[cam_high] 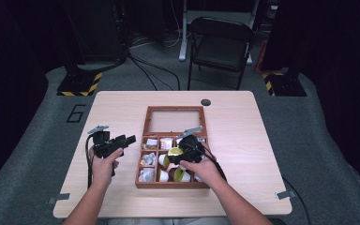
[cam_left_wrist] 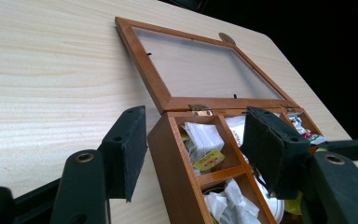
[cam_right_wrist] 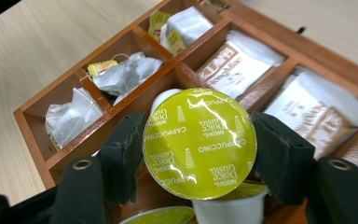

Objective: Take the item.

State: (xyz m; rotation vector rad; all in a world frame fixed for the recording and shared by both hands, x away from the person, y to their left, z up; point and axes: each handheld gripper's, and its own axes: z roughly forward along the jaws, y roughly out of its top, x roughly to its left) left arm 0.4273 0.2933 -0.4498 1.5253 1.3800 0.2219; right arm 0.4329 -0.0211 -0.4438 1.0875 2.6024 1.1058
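Pale wooden table point(cam_high: 243, 140) – dark room, folding chair point(cam_high: 221, 44) behind.

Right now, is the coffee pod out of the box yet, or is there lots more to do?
Done: the wooden box lies open, its lid flat on the table. In hand: the right gripper is clamped on a green-topped cappuccino pod, just above its compartment. Left: carrying it clear of the box; more pods sit inside. The left gripper waits open at the box corner, holding nothing.
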